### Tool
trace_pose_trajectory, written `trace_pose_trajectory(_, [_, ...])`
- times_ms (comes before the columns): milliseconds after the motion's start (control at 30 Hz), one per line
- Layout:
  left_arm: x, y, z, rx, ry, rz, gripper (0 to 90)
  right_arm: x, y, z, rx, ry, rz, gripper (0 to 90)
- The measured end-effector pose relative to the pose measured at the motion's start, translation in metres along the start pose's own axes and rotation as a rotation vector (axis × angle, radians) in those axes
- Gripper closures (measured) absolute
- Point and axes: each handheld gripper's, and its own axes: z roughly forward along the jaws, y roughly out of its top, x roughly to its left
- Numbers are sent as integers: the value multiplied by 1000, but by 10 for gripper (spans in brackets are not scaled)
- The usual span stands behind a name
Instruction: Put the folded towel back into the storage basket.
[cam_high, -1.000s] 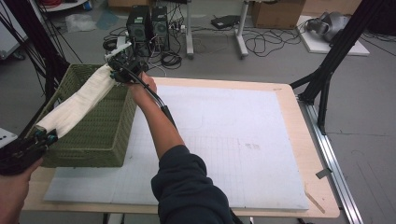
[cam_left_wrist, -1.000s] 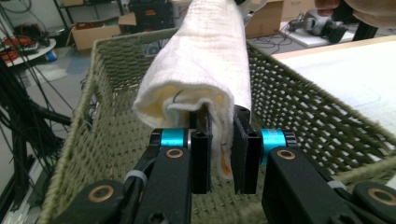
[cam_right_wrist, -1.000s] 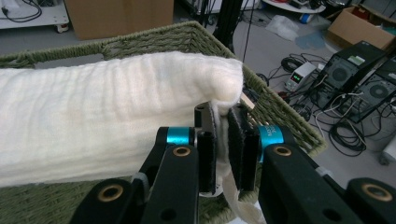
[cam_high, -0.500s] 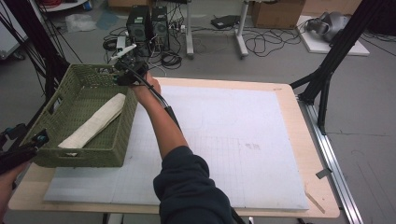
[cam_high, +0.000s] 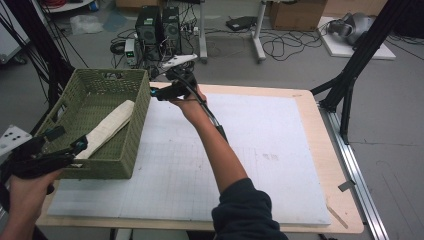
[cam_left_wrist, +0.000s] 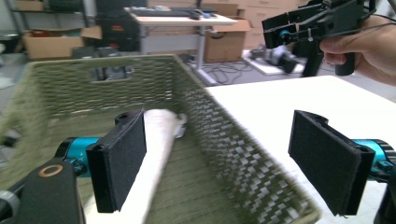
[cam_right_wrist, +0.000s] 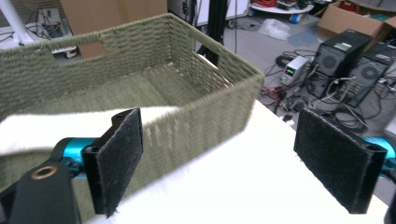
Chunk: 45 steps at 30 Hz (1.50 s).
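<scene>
A green woven basket (cam_high: 135, 125) stands on the white mat at the table's left. A rolled white towel (cam_high: 107, 127) lies inside it, slanting from the near left up to the far right. My left gripper (cam_high: 67, 142) hovers open over the basket's near left corner, nothing between its jaws; in the left gripper view the towel (cam_left_wrist: 159, 154) lies just past the left pad (cam_left_wrist: 119, 163). My right gripper (cam_high: 157, 95) stays open beside the basket's far right corner, above the mat. Its own view shows the basket (cam_right_wrist: 154, 88) and the towel (cam_right_wrist: 56, 126) behind the left pad (cam_right_wrist: 116, 158).
The white mat (cam_high: 250, 150) covers most of the wooden table (cam_high: 345, 200), bare to the right of the basket. Black stand legs (cam_high: 350, 80) rise at the right edge. Computer towers (cam_high: 157, 27), cables and boxes sit on the floor beyond the table.
Both grippers let go of the towel, which dropped from above the rim to the basket's bottom. The right gripper moved right, off the basket; the left gripper pulled back toward the near corner.
</scene>
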Motion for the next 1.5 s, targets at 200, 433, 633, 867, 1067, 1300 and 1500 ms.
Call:
trace_pose_trajectory(200, [-25,3,25,-3,-84,15,201,-20,-28,-49,-10,-41,21,113])
trace_pose_trajectory(433, [-55,5,58,-4,-189,29,201,-34,-59,-110,-16,-94,19,113])
trace_pose_trajectory(633, [-84,2,86,7,-277,45,201,-39,-92,-161,-12,-152,26,113])
trace_pose_trajectory(867, [-116,-4,117,15,-368,66,201,-41,-136,-216,-20,-226,67,112])
trace_pose_trajectory(1067, [-141,-10,139,29,-416,101,203,-39,-179,-247,-10,-272,107,111])
trace_pose_trajectory(1300, [-157,-24,152,53,-449,111,204,-33,-212,-265,-13,-298,143,110])
trace_pose_trajectory(1500, [-159,-38,155,69,-450,111,204,-23,-227,-265,7,-320,120,110])
